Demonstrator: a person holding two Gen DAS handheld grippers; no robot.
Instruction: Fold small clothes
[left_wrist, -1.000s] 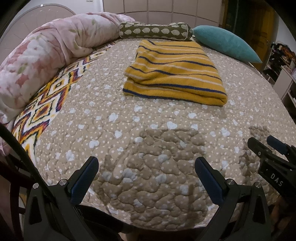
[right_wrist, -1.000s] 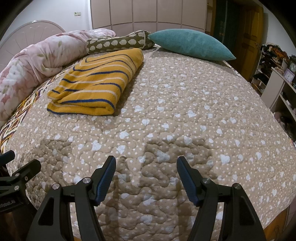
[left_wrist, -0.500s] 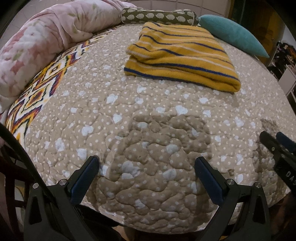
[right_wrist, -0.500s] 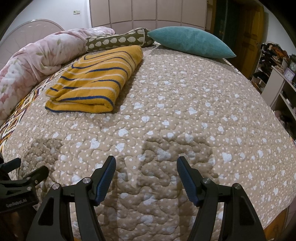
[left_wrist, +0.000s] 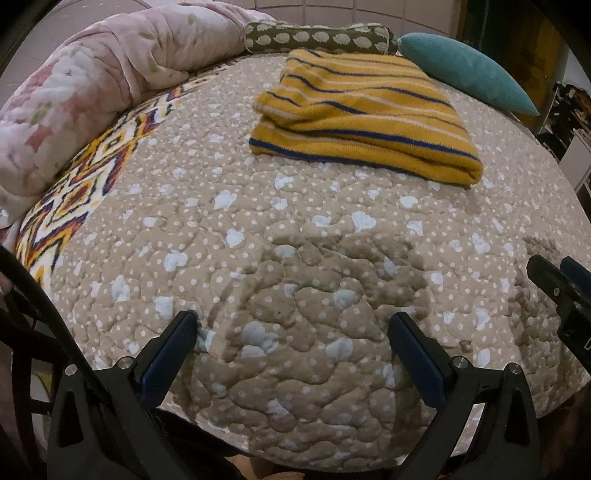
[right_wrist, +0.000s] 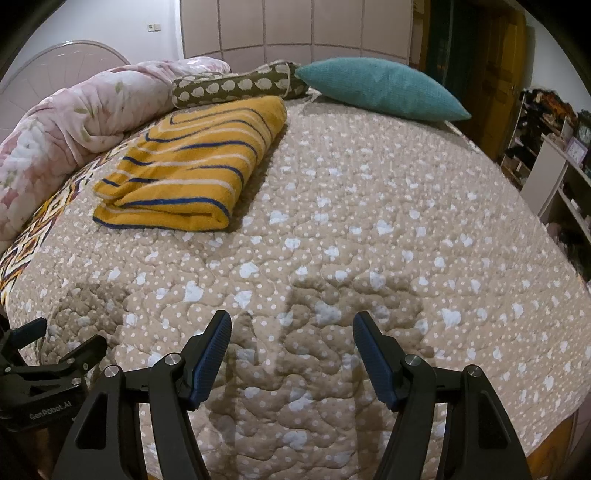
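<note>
A yellow garment with blue and white stripes (left_wrist: 365, 114) lies folded on the beige quilted bedspread (left_wrist: 258, 229), toward the far side. It also shows in the right wrist view (right_wrist: 192, 173) at the upper left. My left gripper (left_wrist: 293, 328) is open and empty, low over the near edge of the bed, well short of the garment. My right gripper (right_wrist: 291, 328) is open and empty, also near the front edge, to the right of the garment. Each gripper shows at the edge of the other's view.
A rolled pink floral duvet (left_wrist: 85, 99) lies along the left side. A green patterned bolster (left_wrist: 317, 37) and a teal pillow (right_wrist: 380, 90) lie at the head of the bed. Shelves with clutter (right_wrist: 554, 155) stand at the right.
Both grippers have moved forward over the bed toward the folded garment, which now looks nearer. Both stay open.
</note>
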